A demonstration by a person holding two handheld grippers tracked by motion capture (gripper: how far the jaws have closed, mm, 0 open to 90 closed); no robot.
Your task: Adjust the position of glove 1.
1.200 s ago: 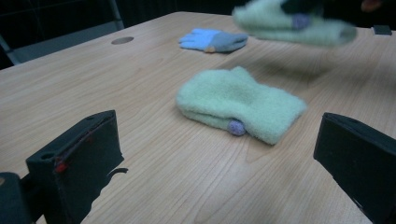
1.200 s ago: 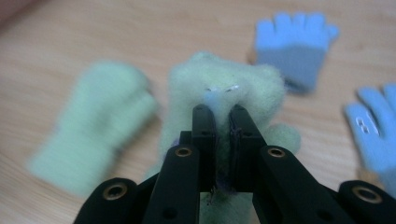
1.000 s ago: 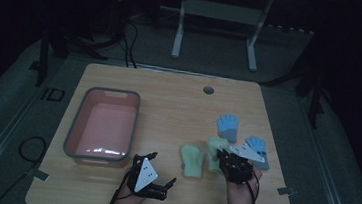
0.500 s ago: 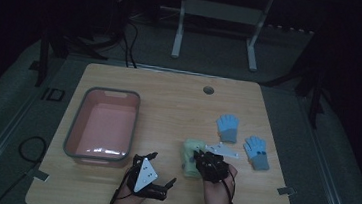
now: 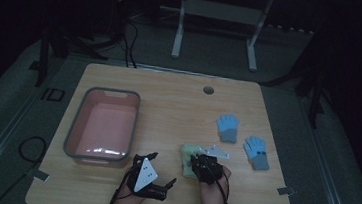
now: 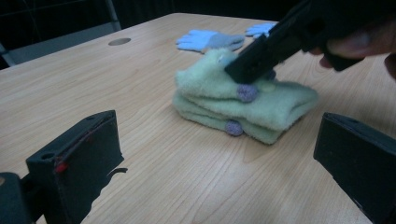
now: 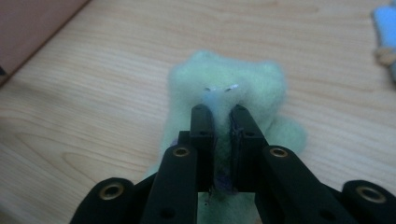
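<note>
Wooden tabletop (image 5: 169, 96) carries everything, with a round cable hole (image 5: 208, 90) near its far edge. Pink plastic bin with grey rim (image 5: 80, 127) sits on the left half of the tabletop, nothing visible inside it. Right of centre near the front edge lies a folded pair of light green fuzzy gloves (image 6: 243, 100), stacked flat on the wood, purple dots along the side. Two light blue gloves lie apart farther right: one (image 5: 228, 127) toward the middle, the other (image 5: 255, 152) just beyond it toward the right edge. Right gripper (image 7: 219, 121) is down on the green gloves; in the right gripper view its jaws stand nearly together with a tuft of green fleece pinched between them, the rest of the gloves spreading out ahead and to both sides of the jaw tips. The jaws have just been opening slightly, fleece between them. From the left gripper view the right gripper comes in from the upper right and its black tip presses into the top of the glove stack. Left gripper (image 5: 149, 178) rests near the front edge, left of the green gloves and apart from them; its jaws are spread wide, nothing between them, the gloves lying beyond the gap, on bare wood.
</note>
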